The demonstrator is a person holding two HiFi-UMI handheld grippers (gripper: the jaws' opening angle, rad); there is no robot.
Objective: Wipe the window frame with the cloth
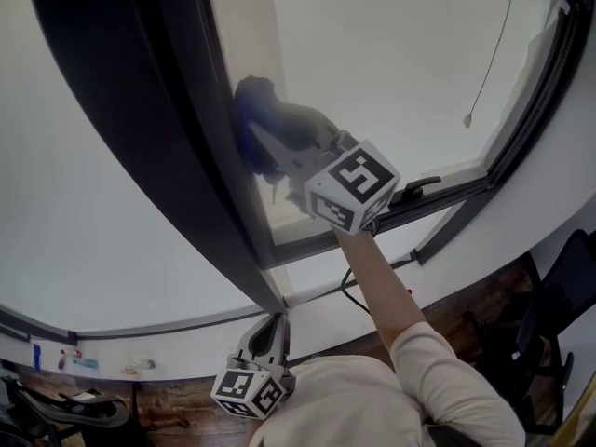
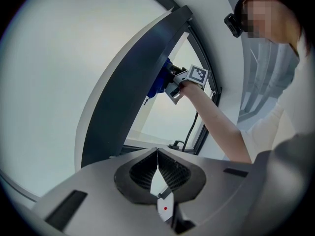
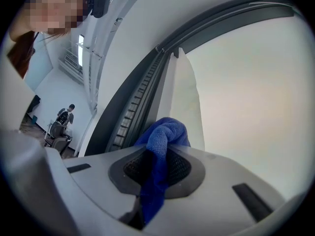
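- Cloth (image 3: 162, 136): blue, clamped between the jaws of the right gripper (image 3: 157, 156); bunched end sticking out past the tips, tail hanging back down through the throat
- Up high on the window; bunched end right at the inner edge of the dark frame (image 3: 130, 109), beside the glass (image 3: 256, 107)
- Same story from the head view: cloth (image 1: 250, 133) a bit blurry, just ahead of the right gripper (image 1: 279, 161), sitting where frame (image 1: 177, 147) meets glass (image 1: 391, 63)
- Bare forearm (image 1: 377, 282) stretched up to that gripper; light sleeve (image 1: 447, 371) lower down
- Left gripper (image 2: 157, 154): jaws closed tip to tip, nothing between them; pretty sure empty
- Left gripper (image 1: 273, 324) low at the bottom of the head view, close to the body, over the white sill (image 1: 140, 338); well apart from the cloth
- From the left gripper view: right gripper (image 2: 173, 82) and cloth (image 2: 157, 82) way up on the frame (image 2: 123, 92)
- Other bits: black handle (image 1: 416, 189) on the lower rail; thin cord (image 1: 498, 45) hanging on the right; dark cable (image 1: 346, 287) by the sill; wood floor (image 1: 186, 399) below
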